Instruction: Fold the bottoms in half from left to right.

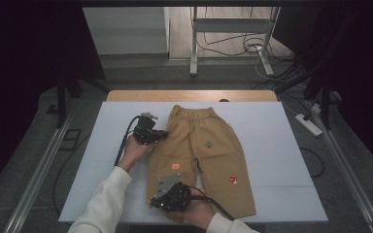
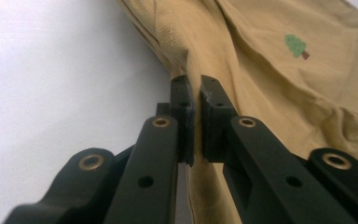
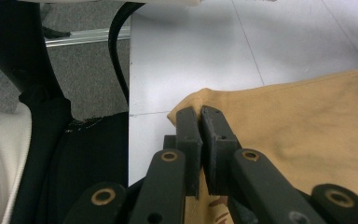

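Trousers [image 1: 201, 150] lie lengthwise, waistband far; both grippers [image 1: 162, 134] [image 1: 156, 204] clamp their left edge

The high view looks forward and down from the person's side, taking in the whole white table [image 1: 272, 145] from well back. The left gripper view sits close over the trousers [image 2: 270, 84] by the table's left part. The right gripper view looks closely at the near-left corner of the table [image 3: 191, 56]. All share the trousers.

Recording lab or test bay: white-topped desk [image 1: 272, 145] framed by dark curtains [image 1: 24, 73], aluminium rails [image 1: 39, 170], loose floor cables [image 1: 233, 46], power strip [image 1: 309, 124], metal stand legs [image 1: 193, 43] far behind.
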Demonstrator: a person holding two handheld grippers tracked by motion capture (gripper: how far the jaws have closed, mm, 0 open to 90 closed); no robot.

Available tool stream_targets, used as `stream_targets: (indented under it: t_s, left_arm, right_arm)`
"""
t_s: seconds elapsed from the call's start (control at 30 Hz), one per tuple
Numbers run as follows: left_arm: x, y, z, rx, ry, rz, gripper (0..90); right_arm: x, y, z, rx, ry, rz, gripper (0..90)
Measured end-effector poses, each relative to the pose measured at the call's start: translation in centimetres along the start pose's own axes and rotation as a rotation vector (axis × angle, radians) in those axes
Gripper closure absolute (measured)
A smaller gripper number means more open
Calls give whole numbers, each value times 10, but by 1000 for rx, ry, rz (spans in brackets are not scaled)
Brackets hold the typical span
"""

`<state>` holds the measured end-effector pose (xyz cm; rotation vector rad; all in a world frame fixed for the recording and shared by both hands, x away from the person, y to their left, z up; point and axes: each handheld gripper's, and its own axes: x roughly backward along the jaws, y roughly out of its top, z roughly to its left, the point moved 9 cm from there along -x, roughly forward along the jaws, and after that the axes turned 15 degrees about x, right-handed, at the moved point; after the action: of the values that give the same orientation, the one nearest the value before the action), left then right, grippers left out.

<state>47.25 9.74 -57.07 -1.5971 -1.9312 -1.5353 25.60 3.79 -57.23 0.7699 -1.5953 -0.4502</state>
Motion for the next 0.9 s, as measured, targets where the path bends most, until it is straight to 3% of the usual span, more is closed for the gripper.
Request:
stream_targets:
  t_s: [0.57,0.9]
  left_arm:
    - [5,7,-11,-14,-13,-20,845]
    - [5,20,-22,-21,-18,-21,845]
  right_arm:
    - [18,-7,-5,-42,-28,-25,861]
    - [36,-19,-10,-86,-50,-30,861]
